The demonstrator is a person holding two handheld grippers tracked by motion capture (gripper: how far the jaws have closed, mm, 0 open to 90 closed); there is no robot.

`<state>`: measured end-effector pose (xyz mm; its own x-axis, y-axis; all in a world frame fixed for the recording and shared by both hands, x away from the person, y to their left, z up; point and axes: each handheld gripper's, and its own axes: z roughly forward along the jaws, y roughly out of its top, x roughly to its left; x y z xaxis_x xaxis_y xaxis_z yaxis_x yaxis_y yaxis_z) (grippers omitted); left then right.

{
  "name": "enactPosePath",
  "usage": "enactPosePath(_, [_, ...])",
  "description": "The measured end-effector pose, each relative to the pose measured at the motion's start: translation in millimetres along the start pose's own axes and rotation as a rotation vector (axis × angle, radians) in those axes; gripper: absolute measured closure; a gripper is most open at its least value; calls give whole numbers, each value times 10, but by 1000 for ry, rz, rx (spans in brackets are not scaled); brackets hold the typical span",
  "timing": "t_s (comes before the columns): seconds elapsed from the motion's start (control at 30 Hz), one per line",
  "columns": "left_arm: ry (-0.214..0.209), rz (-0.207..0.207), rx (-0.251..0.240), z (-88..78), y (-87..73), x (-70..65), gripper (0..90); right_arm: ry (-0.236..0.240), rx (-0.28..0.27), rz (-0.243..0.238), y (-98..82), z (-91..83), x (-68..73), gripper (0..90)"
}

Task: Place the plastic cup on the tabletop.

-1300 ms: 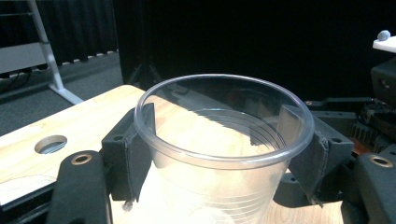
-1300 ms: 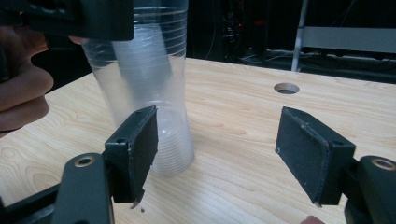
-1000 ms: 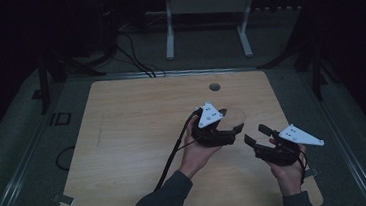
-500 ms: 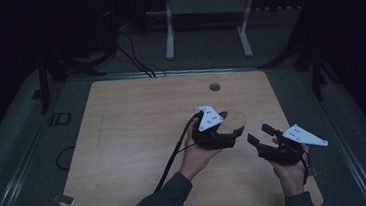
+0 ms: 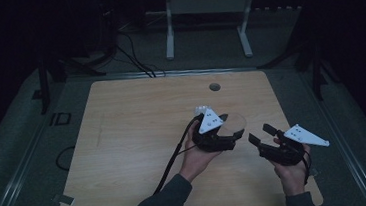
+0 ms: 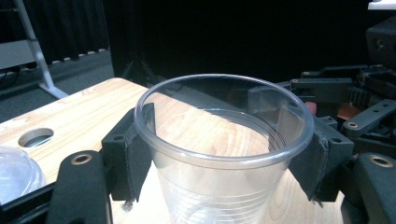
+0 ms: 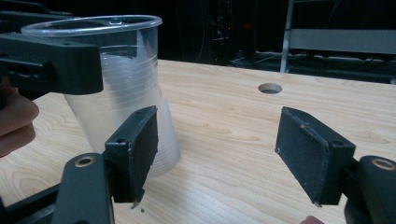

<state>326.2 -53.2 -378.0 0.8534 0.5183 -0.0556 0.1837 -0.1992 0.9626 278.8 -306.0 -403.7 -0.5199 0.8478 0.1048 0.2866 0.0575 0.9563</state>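
Observation:
A clear plastic cup (image 6: 219, 186) stands between the pads of my left gripper (image 6: 224, 144), which is shut on it just under the rim. In the high view the left gripper (image 5: 234, 137) points right, and the cup (image 5: 239, 123) shows faintly at its tips. From the right gripper view the cup (image 7: 126, 98) leans a little, with its base at the wooden table (image 7: 233, 116). My right gripper (image 7: 224, 144) is open with nothing between its pads, and the cup is just past its left pad. It sits right of the left gripper (image 5: 260, 133).
A second clear plastic item (image 6: 16, 172) lies behind the left gripper, small in the high view (image 5: 201, 109). A round cable hole (image 5: 214, 86) sits near the table's far edge. A white metal stand (image 5: 203, 16) is on the floor beyond.
The left gripper with the cup has crept slightly nearer the person. The right gripper has stayed in place.

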Motion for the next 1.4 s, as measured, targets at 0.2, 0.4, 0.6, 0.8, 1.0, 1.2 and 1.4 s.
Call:
enactPosePath(0.2, [-2,-2,1,6,-40,2,297,-2,-2,3,-1,-8,-14,295])
enactPosePath(0.4, [-5,4,0,12,-69,-5,296,-3,-2,4,-2,-8,-18,296])
enactPosePath(0.6, [-7,3,7,22,-103,12,297,-6,-2,7,-6,-9,-23,295])
enactPosePath(0.8, [-4,2,8,19,-126,19,297,-10,-3,8,-8,-15,-39,295])
enactPosePath(1.0, [-5,-4,9,28,-158,23,296,-11,-4,12,-9,-14,-43,295])
enactPosePath(1.2, [-4,-9,9,32,-179,24,296,-13,-6,10,-8,-21,-52,295])
enactPosePath(1.4, [-12,-5,4,26,-205,29,297,-14,-5,11,-9,-23,-55,295])
